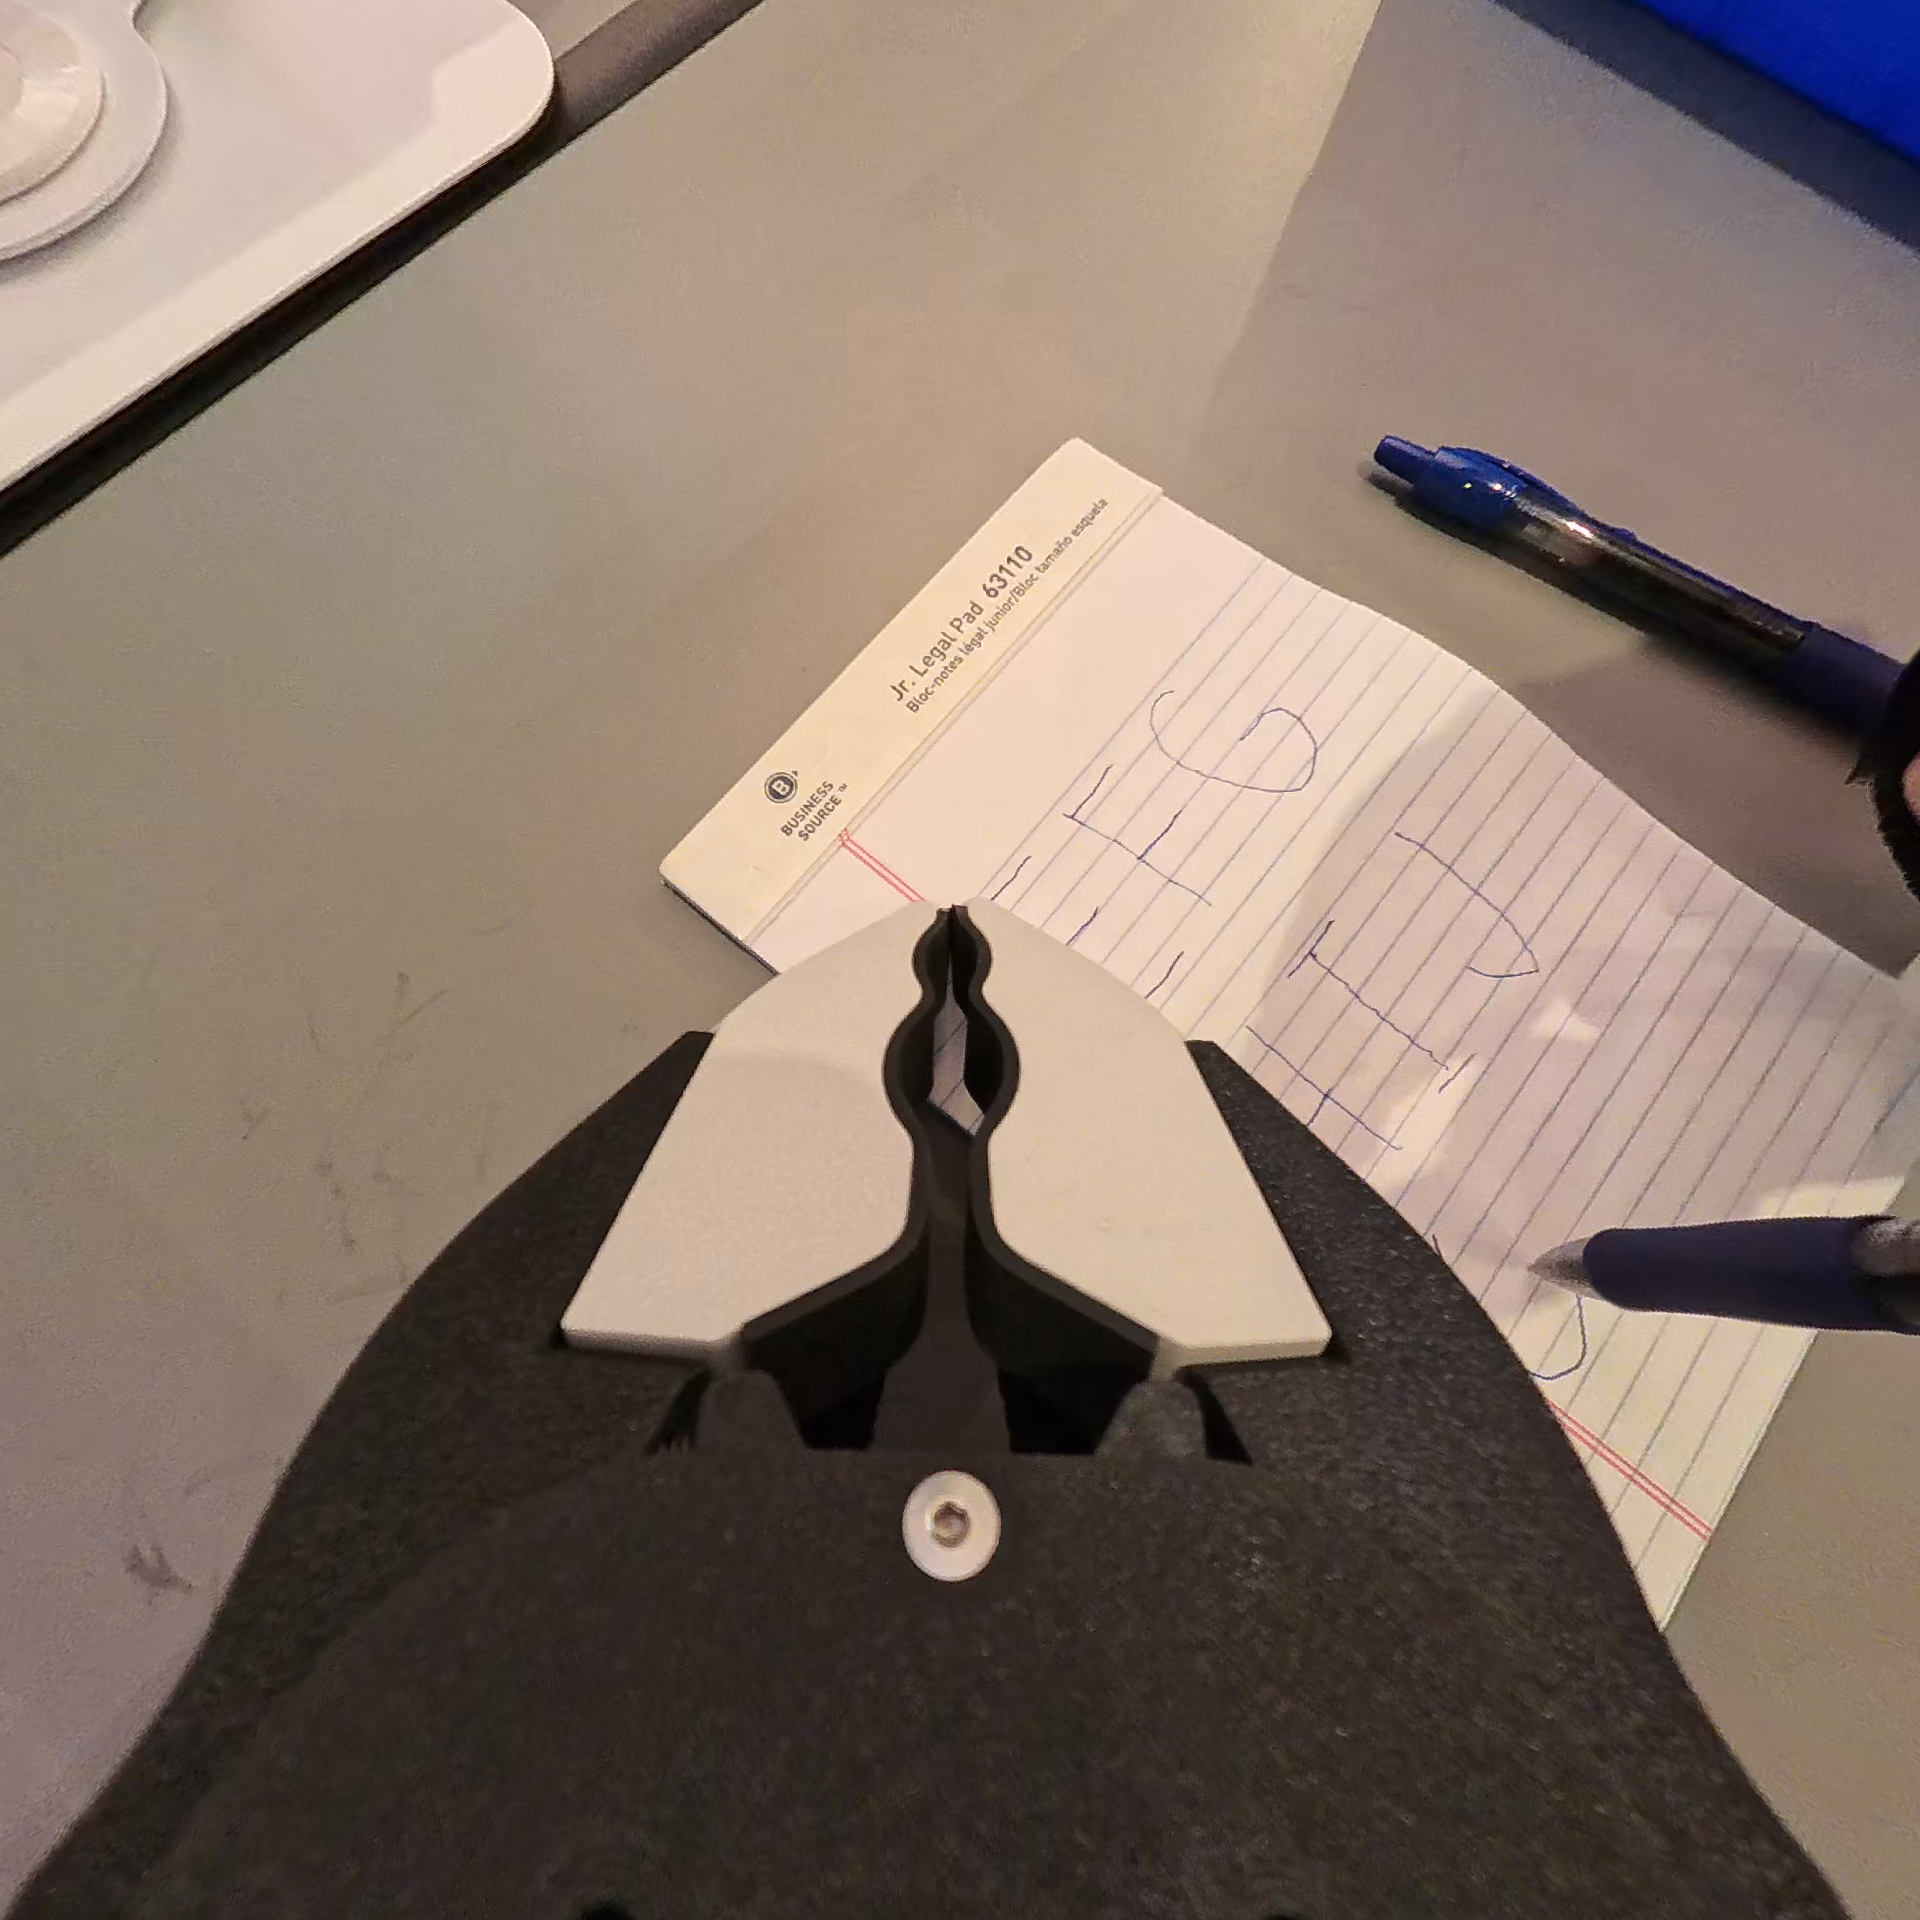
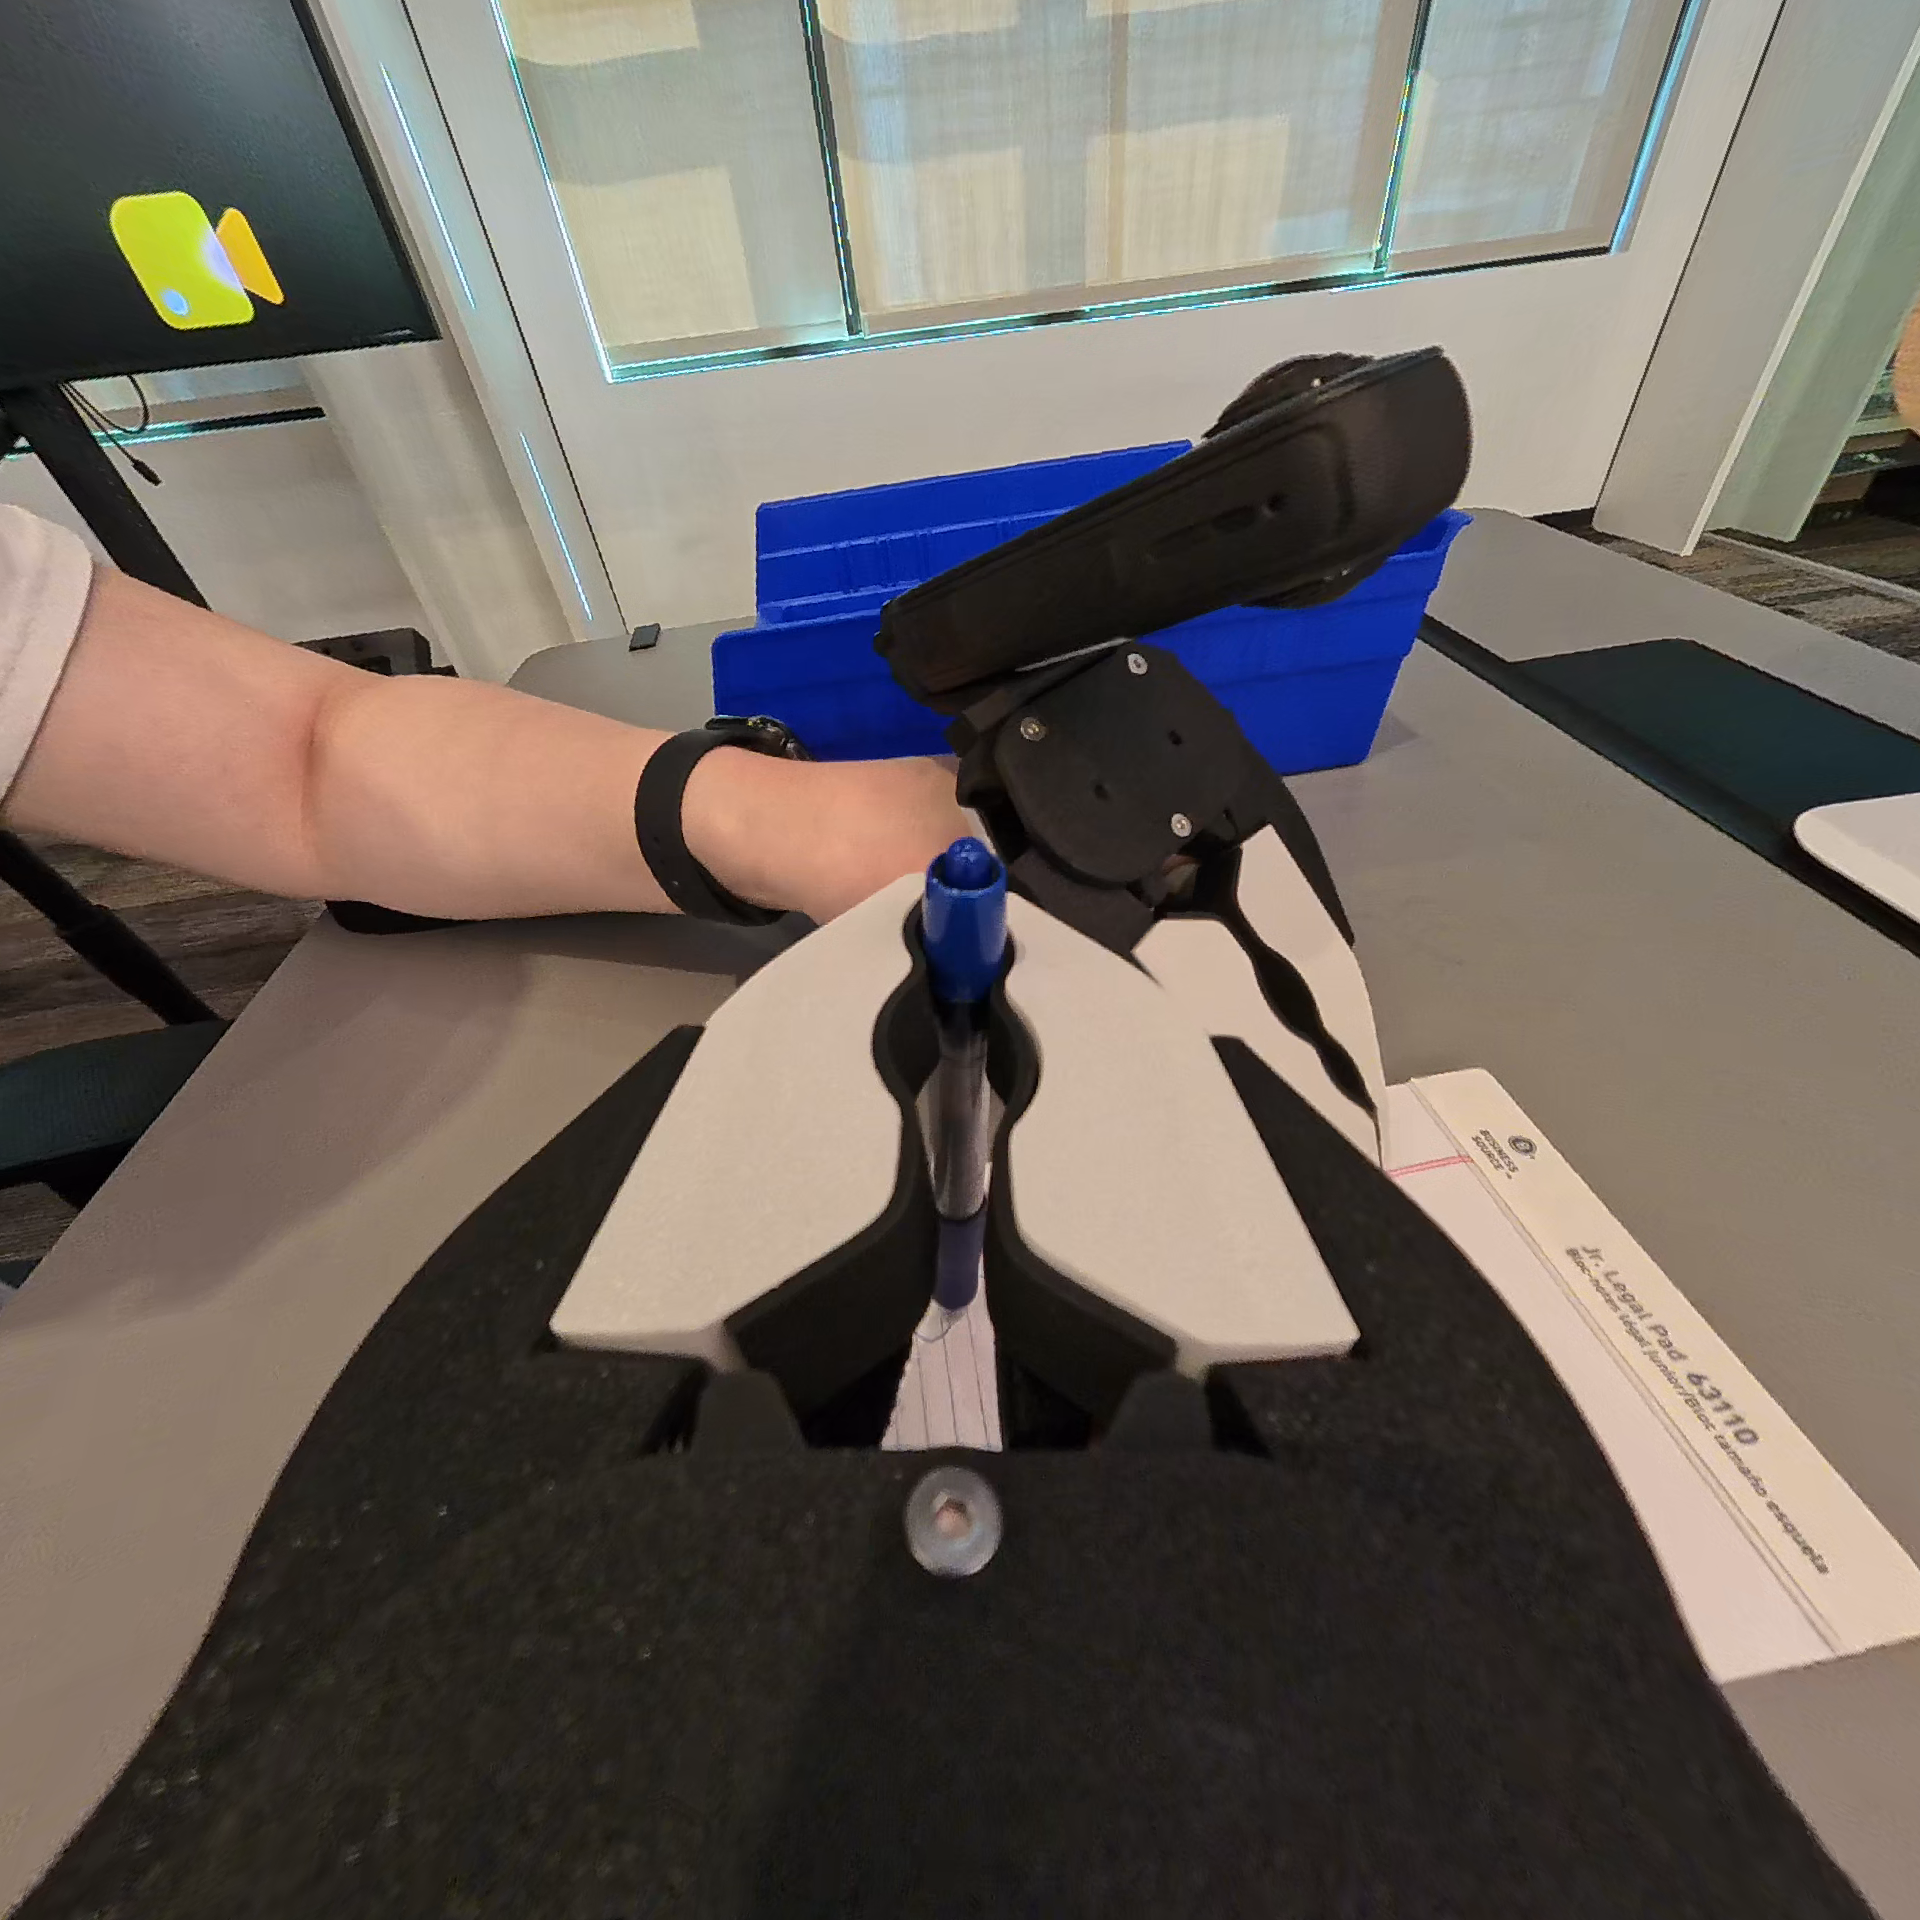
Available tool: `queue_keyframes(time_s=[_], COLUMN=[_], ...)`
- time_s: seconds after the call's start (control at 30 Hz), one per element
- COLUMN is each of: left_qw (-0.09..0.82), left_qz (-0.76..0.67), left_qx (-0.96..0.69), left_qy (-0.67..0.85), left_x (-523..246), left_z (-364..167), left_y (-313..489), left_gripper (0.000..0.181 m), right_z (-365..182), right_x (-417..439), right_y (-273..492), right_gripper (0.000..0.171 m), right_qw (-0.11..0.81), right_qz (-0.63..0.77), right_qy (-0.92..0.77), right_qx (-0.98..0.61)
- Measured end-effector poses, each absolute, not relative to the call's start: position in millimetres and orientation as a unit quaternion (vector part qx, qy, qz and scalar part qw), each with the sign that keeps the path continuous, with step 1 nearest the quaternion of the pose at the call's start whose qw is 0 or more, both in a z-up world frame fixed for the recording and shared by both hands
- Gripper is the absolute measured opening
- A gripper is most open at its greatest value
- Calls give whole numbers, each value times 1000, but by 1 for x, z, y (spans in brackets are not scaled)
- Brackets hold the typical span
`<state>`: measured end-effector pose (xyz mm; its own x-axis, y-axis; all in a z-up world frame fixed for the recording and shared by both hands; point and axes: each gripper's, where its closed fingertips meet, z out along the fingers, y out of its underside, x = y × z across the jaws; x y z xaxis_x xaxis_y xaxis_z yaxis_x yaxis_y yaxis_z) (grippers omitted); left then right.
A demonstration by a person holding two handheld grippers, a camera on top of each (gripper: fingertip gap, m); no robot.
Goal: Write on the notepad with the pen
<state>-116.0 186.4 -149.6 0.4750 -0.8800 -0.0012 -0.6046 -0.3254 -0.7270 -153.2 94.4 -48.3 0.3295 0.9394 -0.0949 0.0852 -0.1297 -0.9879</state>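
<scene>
1. Blue plastic bin (image 2: pixel 1299 675) at the table's (image 1: pixel 623 520) far side; contents hidden by its wall.
2. Left tongs (image 1: pixel 954 914) clenched on nothing, tips over the white lined notepad's (image 1: pixel 1403 727) top corner.
3. Right tongs (image 2: pixel 961 914) grasping a blue pen (image 2: pixel 964 935), tip on the page (image 1: pixel 1553 1264).
4. A second blue pen (image 1: pixel 1558 540) lies beside the pad; white tray (image 1: pixel 364 208) well apart.
</scene>
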Motion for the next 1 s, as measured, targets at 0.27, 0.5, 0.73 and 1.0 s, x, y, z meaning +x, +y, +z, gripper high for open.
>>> queue_keyframes(time_s=[0.27, 0.5, 0.73, 1.0], left_qw=[339, 339, 339, 338], left_qz=[-204, -205, -206, -206], left_qx=[-789, -789, -789, -789], left_qy=[470, 469, 469, 469], left_x=[-116, -116, -116, -116], left_z=[-150, -150, -150, -150], left_y=[186, 186, 186, 186], left_gripper=[0, 0, 0, 0], right_z=[-47, -48, -48, -48], right_x=[-164, -173, -179, -184], right_y=[96, 94, 93, 91], right_gripper=[4, 4, 4, 4], right_qw=[519, 519, 522, 523], right_qz=[418, 418, 408, 412], right_qy=[-414, -424, -434, -436], right_qx=[-620, -614, -611, -606])
